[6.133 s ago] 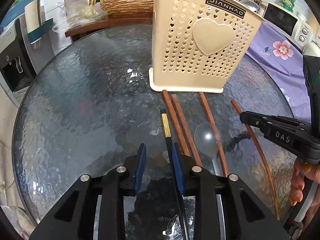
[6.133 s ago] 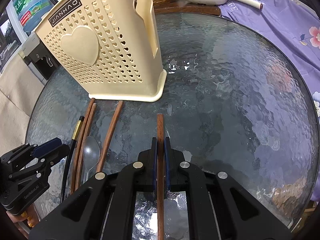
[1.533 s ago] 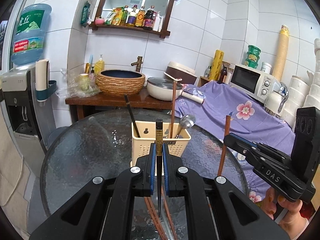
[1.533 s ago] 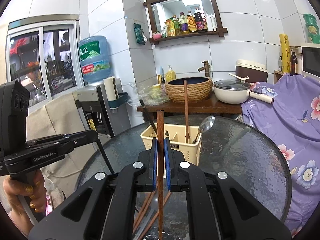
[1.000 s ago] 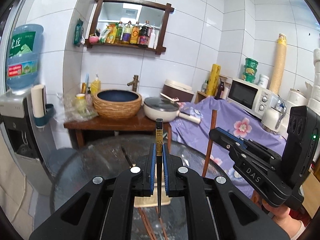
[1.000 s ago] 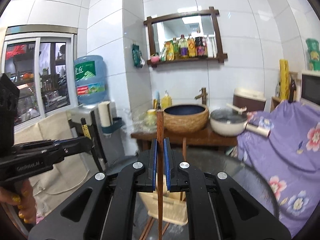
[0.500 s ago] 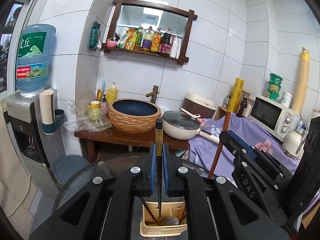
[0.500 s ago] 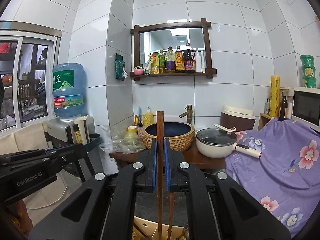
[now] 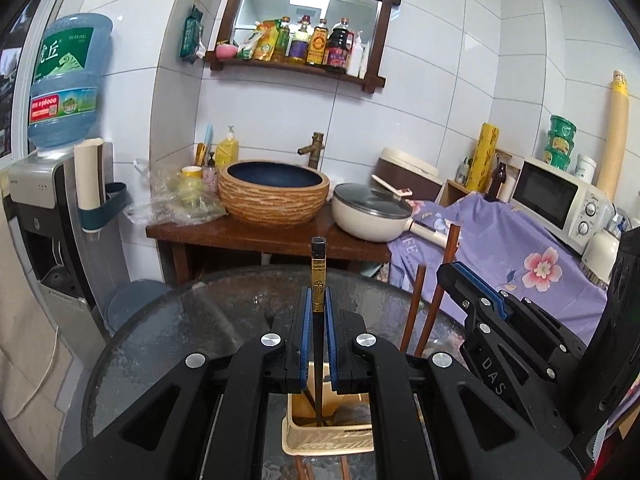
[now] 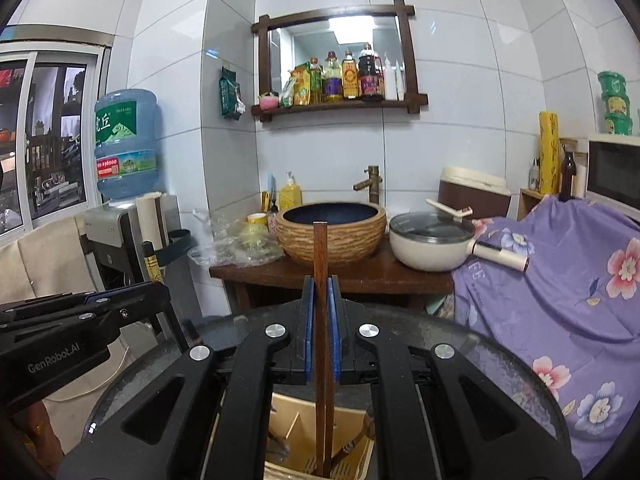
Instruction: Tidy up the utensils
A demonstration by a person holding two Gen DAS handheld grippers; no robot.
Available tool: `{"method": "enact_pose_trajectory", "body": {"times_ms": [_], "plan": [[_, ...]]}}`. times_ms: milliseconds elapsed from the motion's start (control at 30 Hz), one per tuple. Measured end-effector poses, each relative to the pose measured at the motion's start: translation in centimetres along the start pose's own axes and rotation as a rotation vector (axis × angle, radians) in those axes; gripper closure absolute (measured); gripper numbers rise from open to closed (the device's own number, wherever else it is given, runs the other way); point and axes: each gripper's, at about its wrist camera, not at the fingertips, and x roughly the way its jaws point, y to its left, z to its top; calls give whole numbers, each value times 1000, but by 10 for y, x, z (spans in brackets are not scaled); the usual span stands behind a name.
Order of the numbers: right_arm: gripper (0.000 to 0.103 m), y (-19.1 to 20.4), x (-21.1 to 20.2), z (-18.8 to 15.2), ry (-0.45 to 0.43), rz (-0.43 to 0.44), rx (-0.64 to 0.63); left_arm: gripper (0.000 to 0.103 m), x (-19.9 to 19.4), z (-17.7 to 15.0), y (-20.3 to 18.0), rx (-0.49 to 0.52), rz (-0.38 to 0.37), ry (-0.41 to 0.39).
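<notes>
My left gripper [image 9: 319,320] is shut on a black chopstick with a gold band [image 9: 319,272], held upright. Its lower end reaches down into the cream utensil holder [image 9: 328,440] on the round glass table [image 9: 180,340]. My right gripper [image 10: 321,312] is shut on a brown wooden chopstick [image 10: 320,248], also upright, with its lower end inside the holder [image 10: 288,420]. Each gripper shows in the other's view: the right gripper [image 9: 450,274] with its brown chopstick [image 9: 453,240], the left gripper [image 10: 158,290] with the black chopstick [image 10: 150,260]. Another brown chopstick [image 9: 416,300] stands in the holder.
Behind the table a wooden side table [image 9: 240,236] carries a woven basin [image 9: 274,192] and a cream pot [image 9: 372,216]. A water dispenser [image 9: 48,200] stands at the left. A purple floral cloth [image 10: 560,280] and a microwave [image 9: 556,200] are at the right. Loose brown chopsticks [image 9: 300,468] lie before the holder.
Both grippers have come forward and down over the holder. The holder now sits close under the jaws, and both chopsticks' lower ends have dropped into it.
</notes>
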Motion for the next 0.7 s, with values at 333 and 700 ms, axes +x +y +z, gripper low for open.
{"method": "enact_pose_trajectory", "body": {"times_ms": [333,700], "plan": [[96,-4,6,-27,56,0,10,96,20,-27,5,3,19,58],[72,-5,-2,-30,32,-21,2,87,24,-39,6,19,10,78]]}}
